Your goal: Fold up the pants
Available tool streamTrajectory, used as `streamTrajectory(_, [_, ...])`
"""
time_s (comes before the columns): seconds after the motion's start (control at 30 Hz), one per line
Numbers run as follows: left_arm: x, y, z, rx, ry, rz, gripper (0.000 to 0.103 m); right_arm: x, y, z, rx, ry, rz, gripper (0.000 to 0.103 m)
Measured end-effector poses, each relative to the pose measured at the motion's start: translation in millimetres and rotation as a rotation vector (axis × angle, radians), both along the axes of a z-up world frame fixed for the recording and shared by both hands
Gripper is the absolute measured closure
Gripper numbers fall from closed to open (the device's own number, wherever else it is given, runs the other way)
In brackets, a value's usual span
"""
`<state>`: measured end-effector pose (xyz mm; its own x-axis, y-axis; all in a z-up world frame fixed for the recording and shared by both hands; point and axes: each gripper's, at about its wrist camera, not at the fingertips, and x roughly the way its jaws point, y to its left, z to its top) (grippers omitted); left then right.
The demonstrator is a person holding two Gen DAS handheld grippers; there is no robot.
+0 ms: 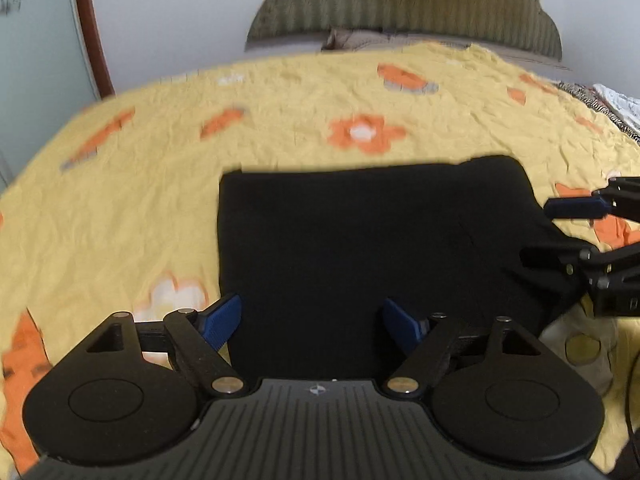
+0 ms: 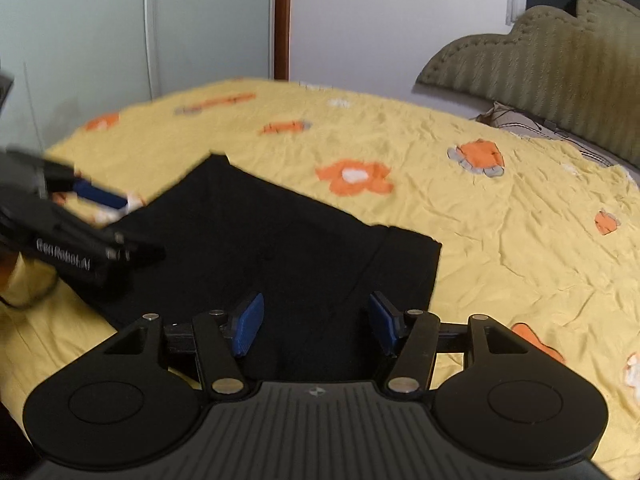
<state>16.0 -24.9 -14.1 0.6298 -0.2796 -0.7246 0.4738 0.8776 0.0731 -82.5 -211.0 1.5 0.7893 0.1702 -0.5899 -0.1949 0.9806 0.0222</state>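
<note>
The black pants lie folded into a flat, roughly square stack on the yellow bedspread. They also show in the right wrist view. My left gripper hovers over the stack's near edge, jaws wide open and empty. My right gripper hovers over the stack's near right part, also open and empty. The right gripper shows at the right edge of the left wrist view, beside the stack. The left gripper shows at the left of the right wrist view.
The bedspread has orange flower prints. A padded green headboard and pillows stand at the far end. A striped cloth lies at the far right. A glass door and white wall stand behind the bed.
</note>
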Motion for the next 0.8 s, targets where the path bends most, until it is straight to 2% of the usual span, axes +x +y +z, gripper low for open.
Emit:
streamTrajectory(0.07, [-4, 3, -7, 0.019, -0.016, 0.000, 0.017, 3, 3, -8, 0.004, 0.035, 0.013, 0.046])
streamTrajectory(0.17, [-13, 11, -3, 0.012, -0.026, 0.014, 0.019, -3, 16, -20, -0.106, 0.033, 0.027, 0.046])
streamTrajectory(0.2, [-14, 15, 0, -0.011, -0.028, 0.036, 0.023, -6, 16, -18, -0.100, 0.036, 0.025, 0.046])
streamTrajectory(0.27, [-15, 23, 5, -0.052, -0.042, 0.073, 0.024, -8, 11, -11, -0.063, 0.034, 0.003, 0.045])
streamTrajectory(0.37, [-10, 25, -3, -0.022, -0.023, 0.087, 0.021, -13, 12, -4, -0.035, -0.003, -0.003, 0.045])
streamTrajectory(0.43, [-9, 28, -9, -0.033, -0.007, 0.093, 0.019, -11, 16, -8, -0.024, 0.003, 0.003, 0.045])
streamTrajectory(0.53, [-12, 31, -4, -0.046, -0.014, 0.098, 0.020, -11, 25, -18, -0.080, 0.025, 0.008, 0.045])
streamTrajectory(0.6, [-17, 35, 3, -0.068, -0.044, 0.113, 0.022, -13, 24, -16, -0.076, 0.033, -0.002, 0.045])
streamTrajectory(0.7, [-22, 33, 10, -0.088, -0.095, 0.111, 0.020, -18, 23, -7, -0.046, 0.021, -0.032, 0.044])
streamTrajectory(0.73, [-22, 30, 11, -0.089, -0.102, 0.108, 0.016, -20, 25, -5, -0.036, 0.010, -0.033, 0.044])
streamTrajectory(0.8, [-19, 20, 5, -0.056, -0.082, 0.091, 0.011, -23, 29, -3, -0.017, 0.003, -0.027, 0.042])
